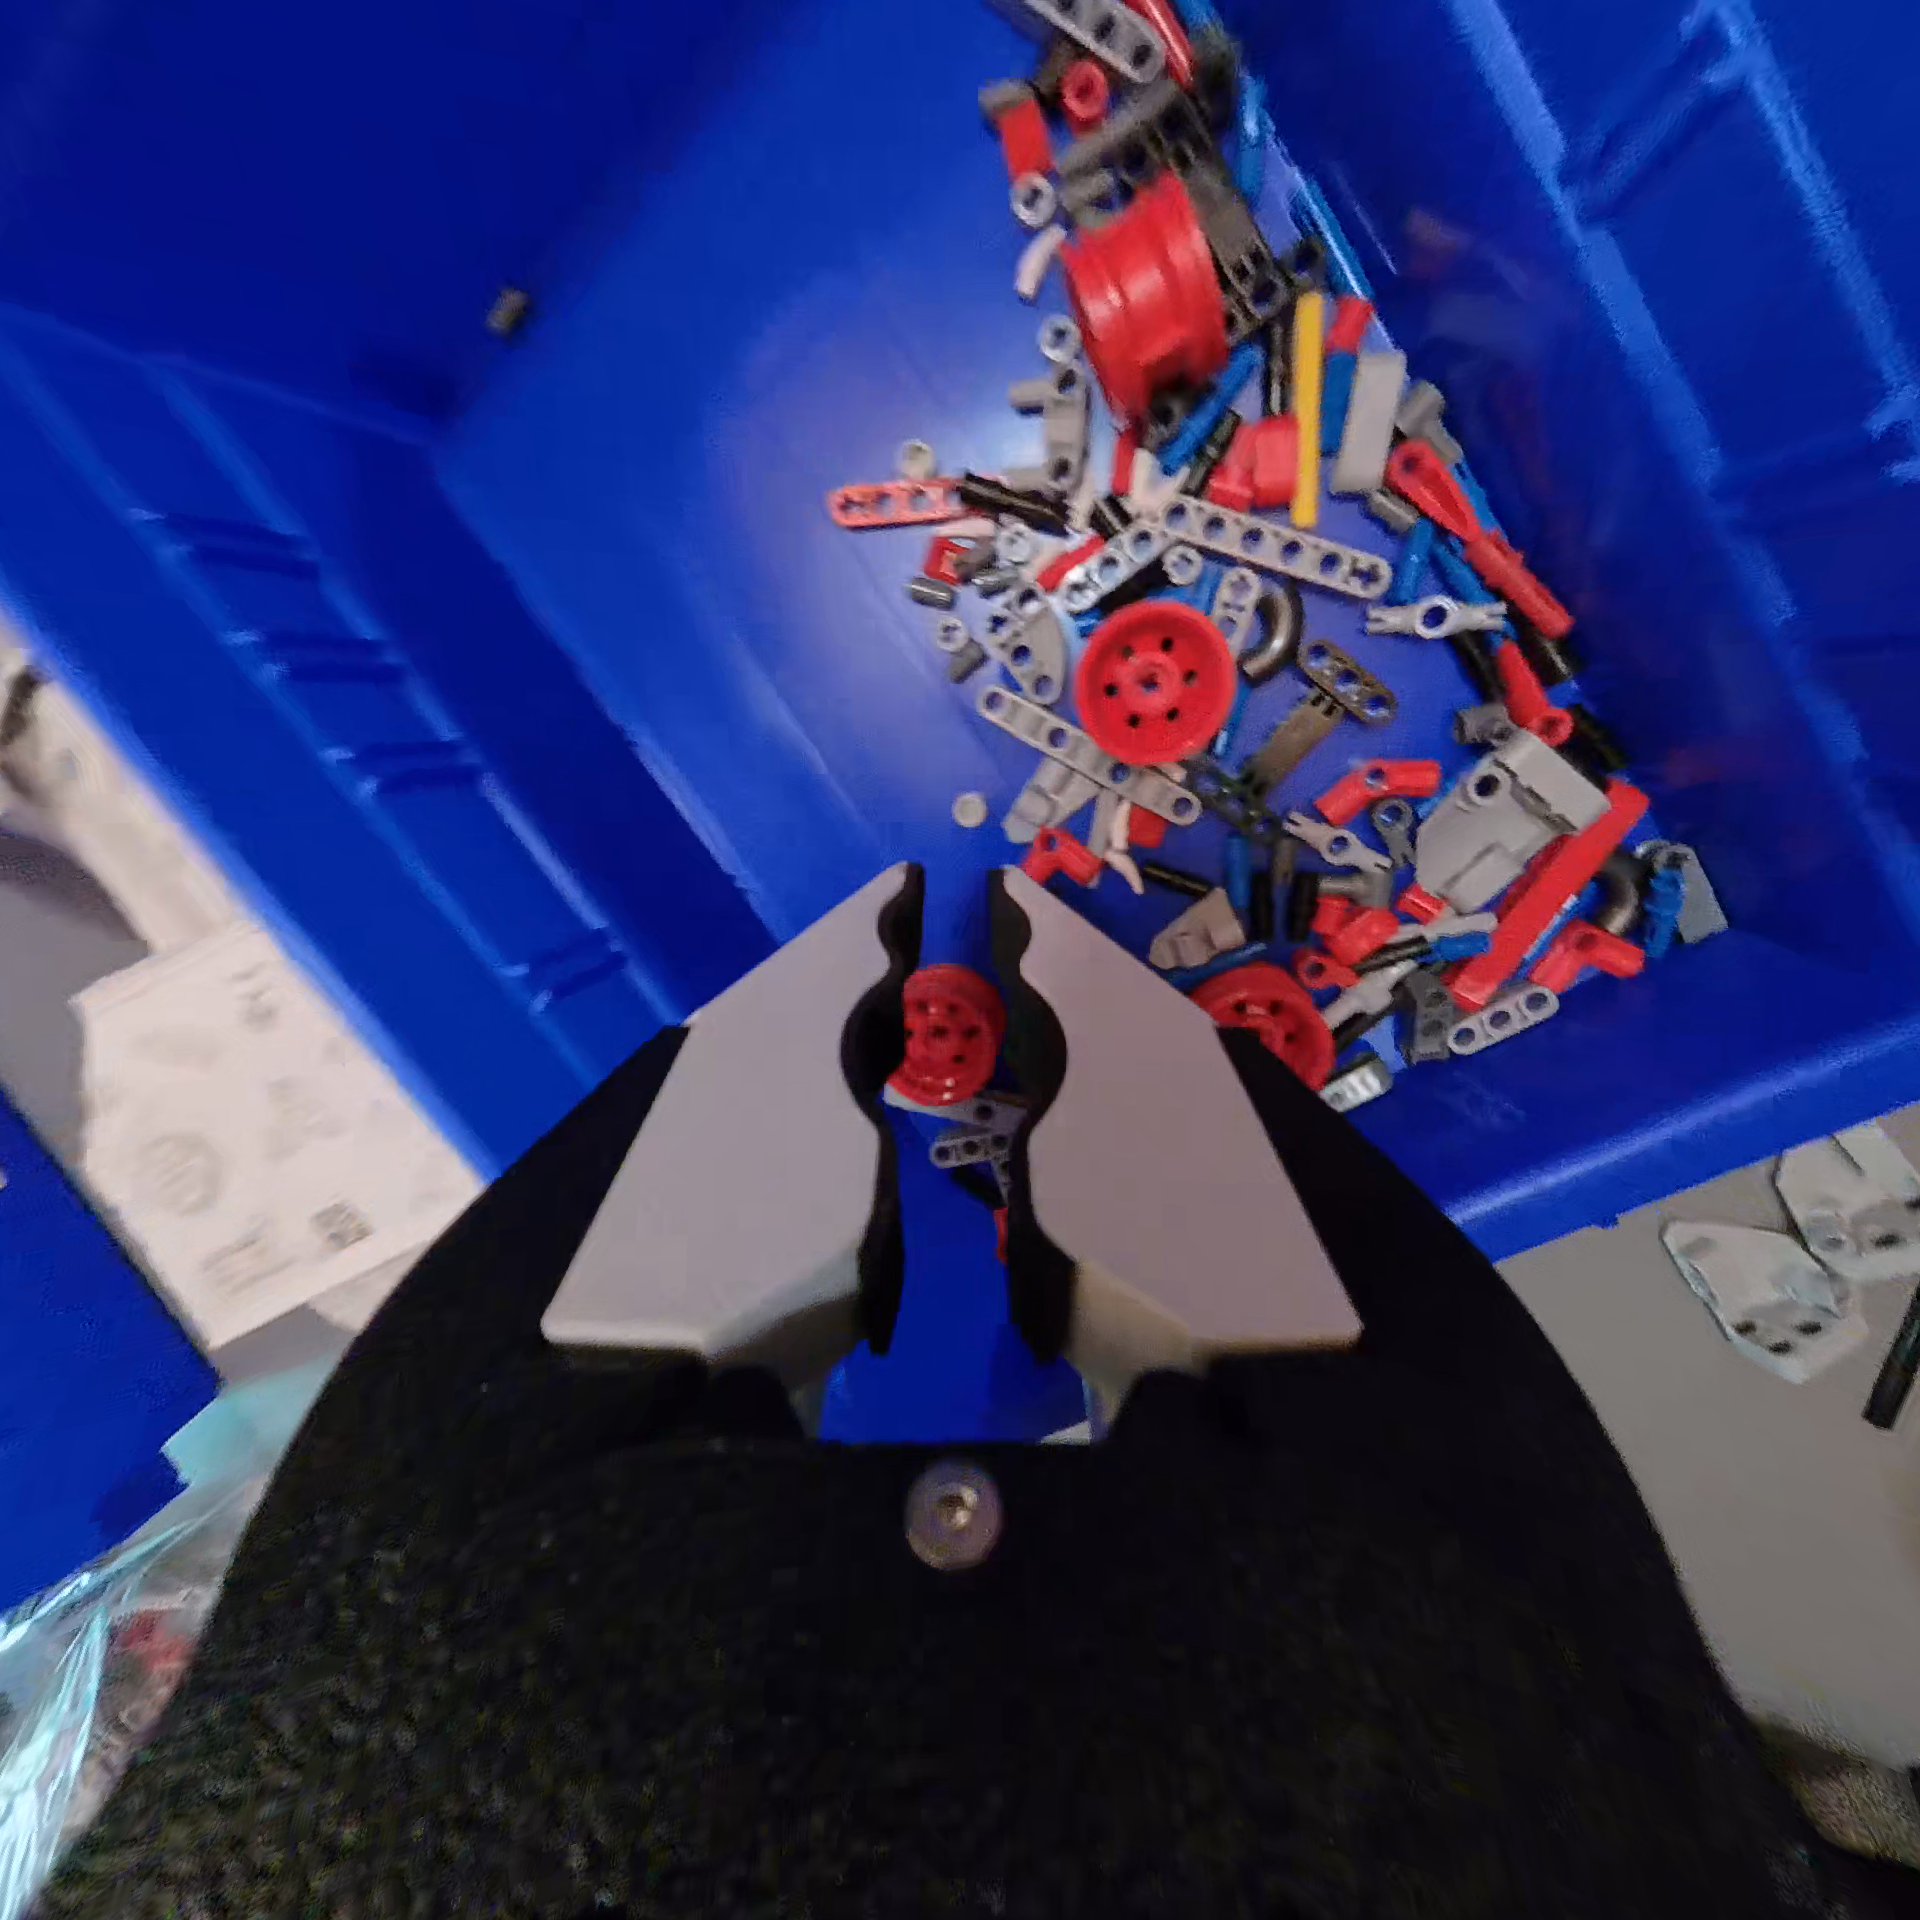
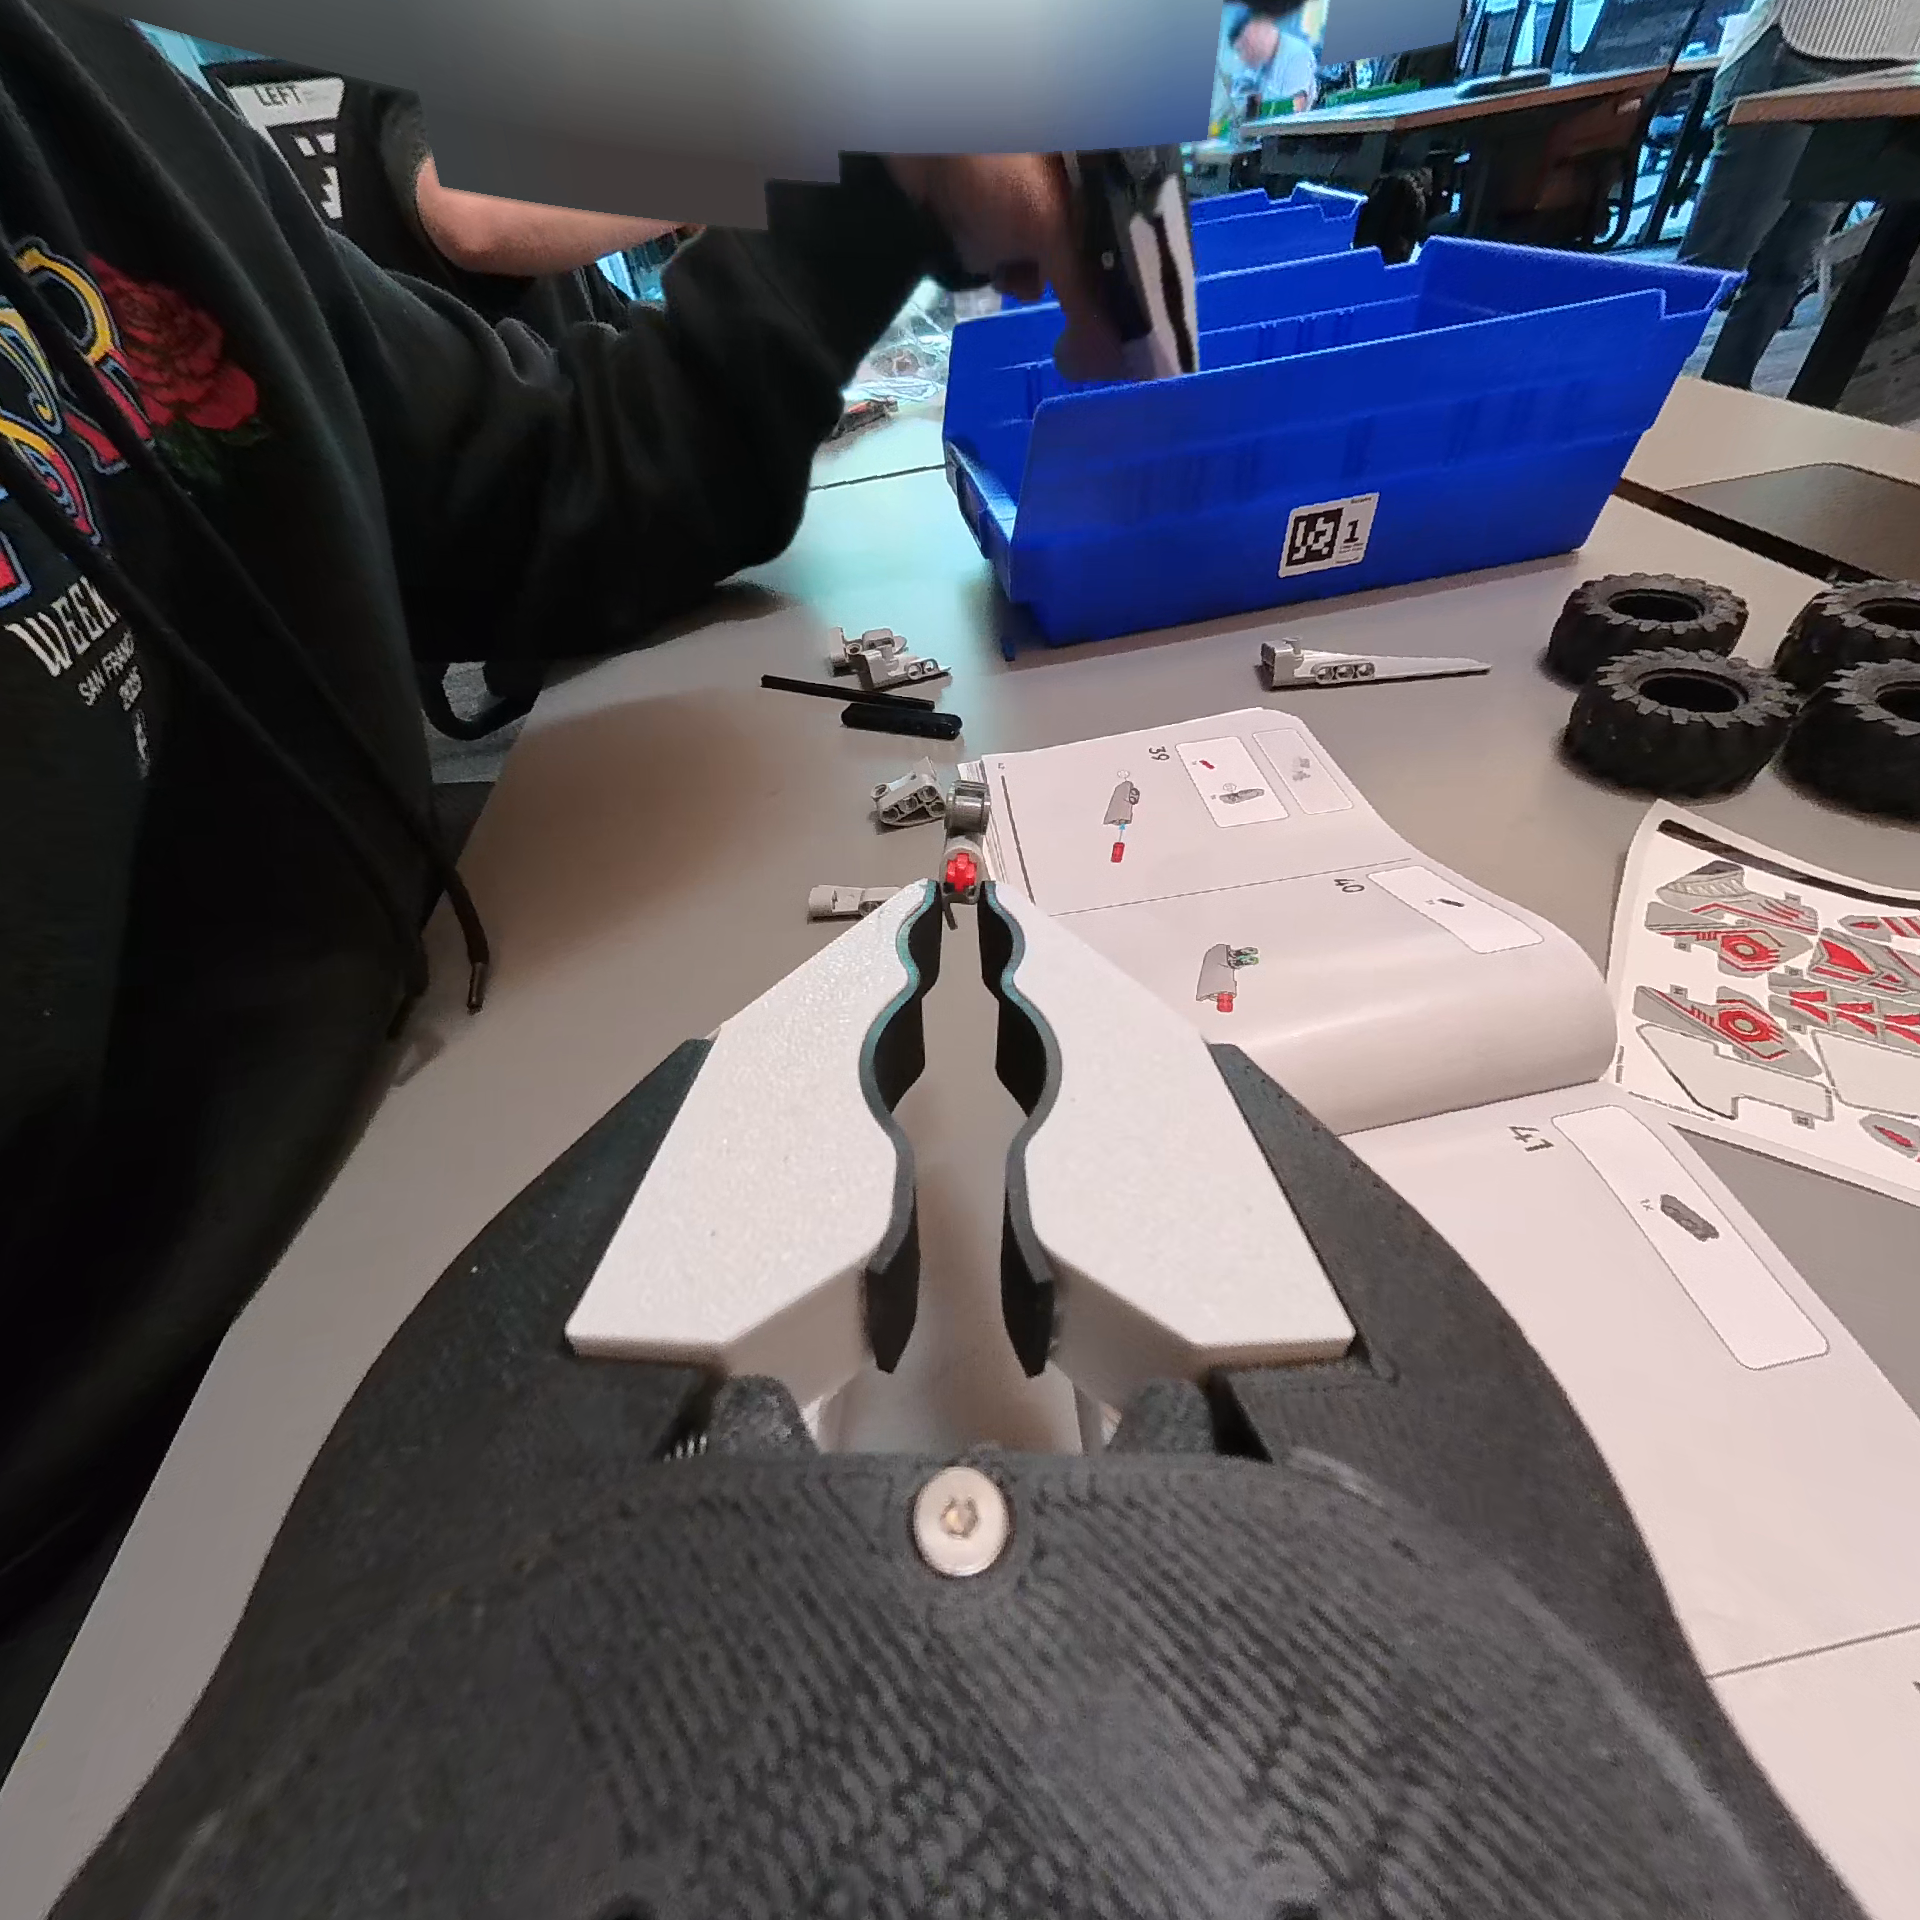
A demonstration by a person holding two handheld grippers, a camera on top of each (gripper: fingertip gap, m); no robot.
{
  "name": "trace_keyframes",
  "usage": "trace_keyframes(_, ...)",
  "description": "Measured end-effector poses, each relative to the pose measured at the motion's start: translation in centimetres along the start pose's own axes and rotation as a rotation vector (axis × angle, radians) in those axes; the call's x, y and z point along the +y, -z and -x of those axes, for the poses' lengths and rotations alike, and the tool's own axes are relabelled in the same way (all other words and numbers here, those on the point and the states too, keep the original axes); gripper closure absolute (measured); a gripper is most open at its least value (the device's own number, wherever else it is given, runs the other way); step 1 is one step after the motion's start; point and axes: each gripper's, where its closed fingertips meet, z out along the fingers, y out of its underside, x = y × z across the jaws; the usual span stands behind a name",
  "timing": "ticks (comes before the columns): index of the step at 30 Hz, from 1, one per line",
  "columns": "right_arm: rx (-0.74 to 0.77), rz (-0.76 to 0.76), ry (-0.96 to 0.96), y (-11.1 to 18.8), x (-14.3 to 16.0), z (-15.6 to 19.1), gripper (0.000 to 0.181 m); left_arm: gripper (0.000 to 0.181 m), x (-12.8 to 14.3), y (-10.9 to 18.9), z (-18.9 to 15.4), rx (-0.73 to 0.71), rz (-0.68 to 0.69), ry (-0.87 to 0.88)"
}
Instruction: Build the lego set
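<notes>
Part-fetch step: left gripper [image 1: 954,894] slightly parted, empty, over blue bin [image 1: 623,520]; right gripper [image 2: 961,896] pinching small red-and-grey piece [image 2: 963,847], frame centre. Next: pick target part.

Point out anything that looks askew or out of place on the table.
Nothing looks damaged or spilled. The instruction booklet lies open with a page bulging upward, and a few grey pieces lie loose on the table outside the blue bin.

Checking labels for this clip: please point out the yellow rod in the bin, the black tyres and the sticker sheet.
yellow rod [image 1: 1308,405], left wrist view, mid-length
black tyres [image 2: 1681,719], right wrist view, nearest tyre's tread
sticker sheet [image 2: 1787,966], right wrist view, printed middle
</notes>
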Motion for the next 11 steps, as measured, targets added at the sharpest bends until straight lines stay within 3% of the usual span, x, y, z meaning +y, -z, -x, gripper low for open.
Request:
trace_keyframes(1, 0.000, 0.002, 0.000, 0.0, 0.0, 0.0, 0.176, 0.172, 0.0, 0.3, 0.2, -0.015, -0.007, 0.008)
trace_keyframes(11, -0.001, 0.006, 0.006, -0.1, 0.1, 0.1, 0.177, 0.165, 3.5, -1.7, -1.9, 0.085, 0.209, -0.080)
